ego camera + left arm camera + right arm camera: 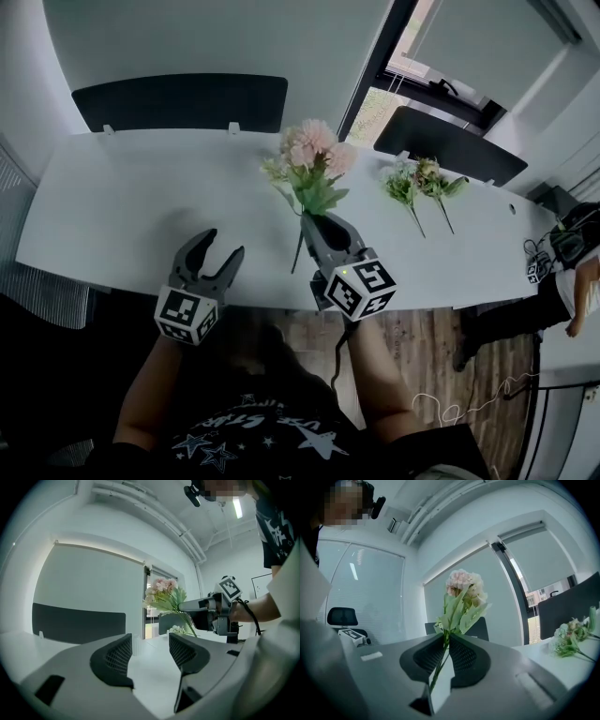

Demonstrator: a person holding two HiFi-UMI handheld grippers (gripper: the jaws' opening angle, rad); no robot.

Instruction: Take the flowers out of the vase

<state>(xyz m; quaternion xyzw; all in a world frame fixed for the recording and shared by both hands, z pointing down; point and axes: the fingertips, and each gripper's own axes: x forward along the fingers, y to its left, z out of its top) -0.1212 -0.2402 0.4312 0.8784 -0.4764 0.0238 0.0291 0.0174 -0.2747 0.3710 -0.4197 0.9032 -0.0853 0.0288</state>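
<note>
From the head view, the right gripper (311, 223) has its fingers pinched shut on the stem of a pink bunch (314, 155). The blooms stand above the fingertips and the stem's tail hangs below them, clear of the white bench (141, 206). The left gripper (223, 246) is beside it with fingers spread and nothing between them. Two sprigs (422, 183) lie flat on the bench, well off to the far side of the right fingers. I can't find the vase in this view.

In the left gripper view, the fingers (117, 660) stand apart over bare bench. Beyond them the right gripper (180, 605) carries the pink bunch (161, 592) level, leaves trailing under it. A faint glassy shape past the finger gap may be the vase, though I wouldn't swear to it.

In the right gripper view, the ribbed fingers (461, 658) press on the thin green stem (440, 663), low down, with the flower head (464, 590) upright above the tips. The two sprigs (569, 637) show to the right.

To do this well, I'd say hold that low pinch firm but not crushing, carry the bunch across level, and lay it beside the two sprigs before letting go.

As for writing, the marker cube (361, 289) bears only black-and-white squares, and the white lettering on the person's dark shirt (262, 436) is too blurred to read.
</note>
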